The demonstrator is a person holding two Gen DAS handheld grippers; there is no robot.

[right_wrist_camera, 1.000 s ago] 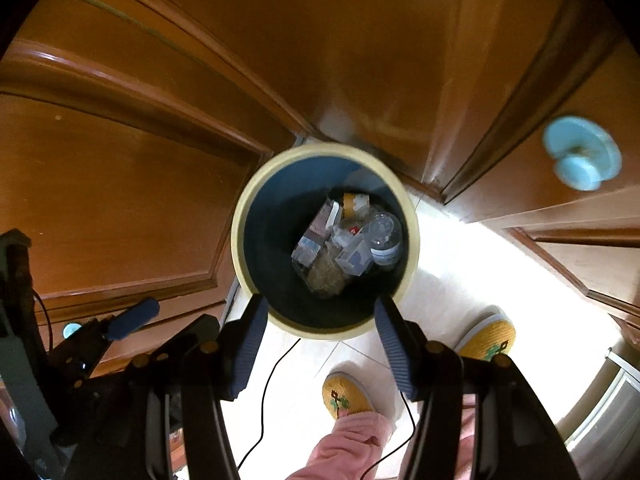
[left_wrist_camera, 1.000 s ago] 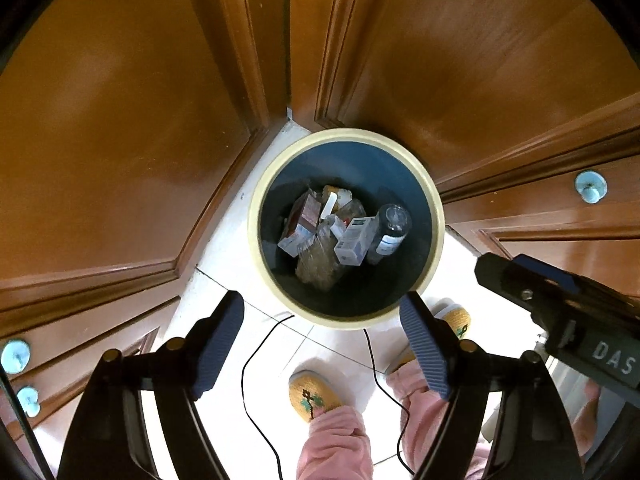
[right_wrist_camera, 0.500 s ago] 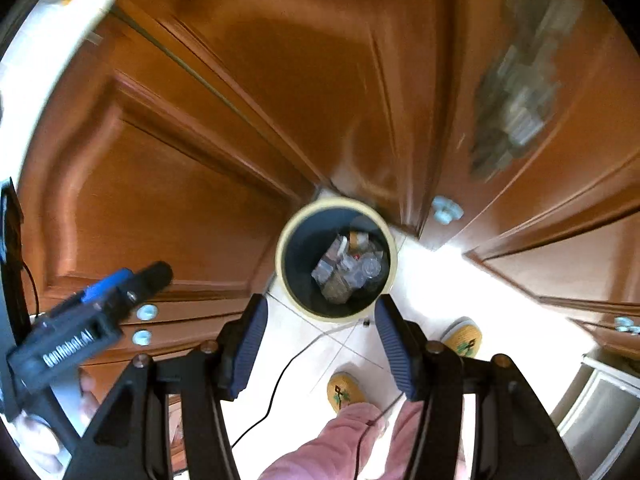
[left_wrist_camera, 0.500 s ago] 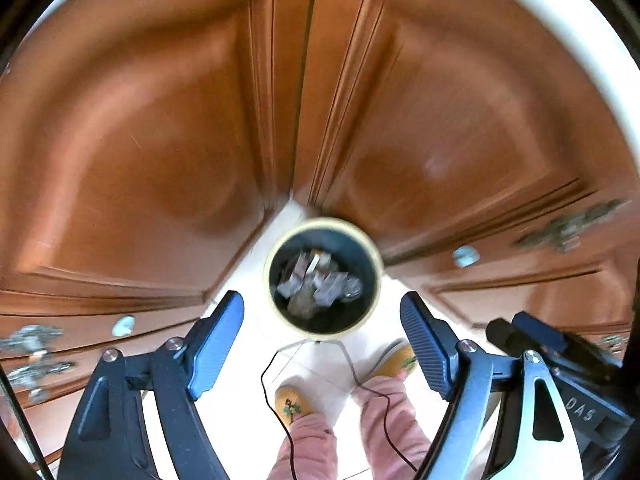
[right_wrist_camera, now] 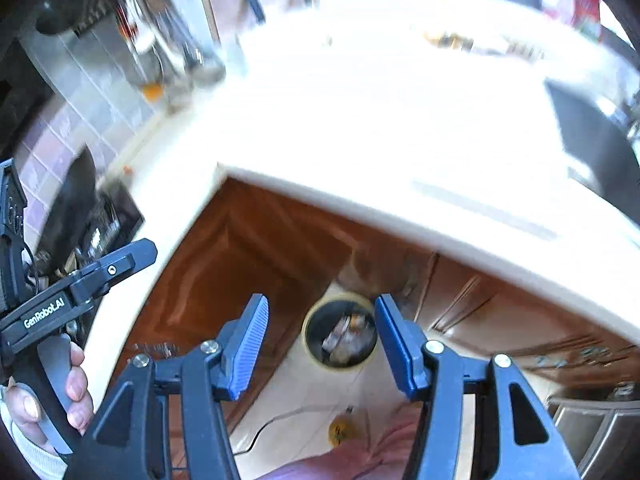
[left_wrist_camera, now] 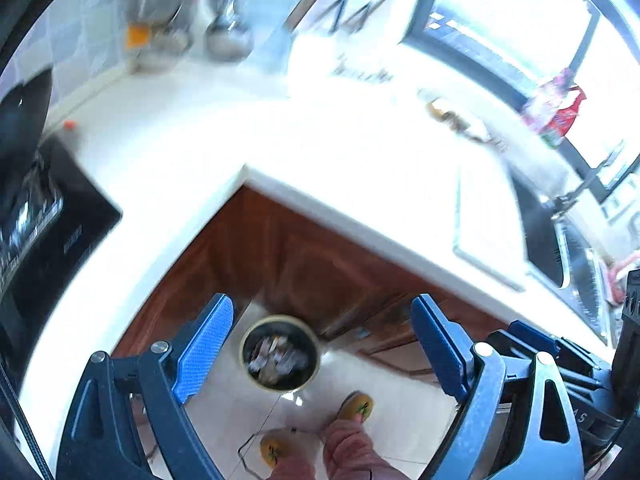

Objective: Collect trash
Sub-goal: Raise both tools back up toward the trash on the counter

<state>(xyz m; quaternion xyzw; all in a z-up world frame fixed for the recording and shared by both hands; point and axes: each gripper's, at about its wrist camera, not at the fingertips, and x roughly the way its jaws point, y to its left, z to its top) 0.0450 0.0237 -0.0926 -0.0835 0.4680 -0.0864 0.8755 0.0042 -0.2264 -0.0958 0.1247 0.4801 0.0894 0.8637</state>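
Left of scene: the black cooktop [left_wrist_camera: 44,232] is sitting in the white countertop [left_wrist_camera: 168,168]; the left gripper [left_wrist_camera: 320,354] is hovering high over the floor, fingers spread wide and holding nothing. Centre: the trash bin [left_wrist_camera: 280,354], cream-rimmed and holding blurred litter, is standing on the pale floor in the corner of the brown cabinets [left_wrist_camera: 288,256], well below both tools. Right: the right gripper [right_wrist_camera: 320,346] is likewise gaping wide and empty, framing the bin; the sink [left_wrist_camera: 576,264] is lying at the far edge.
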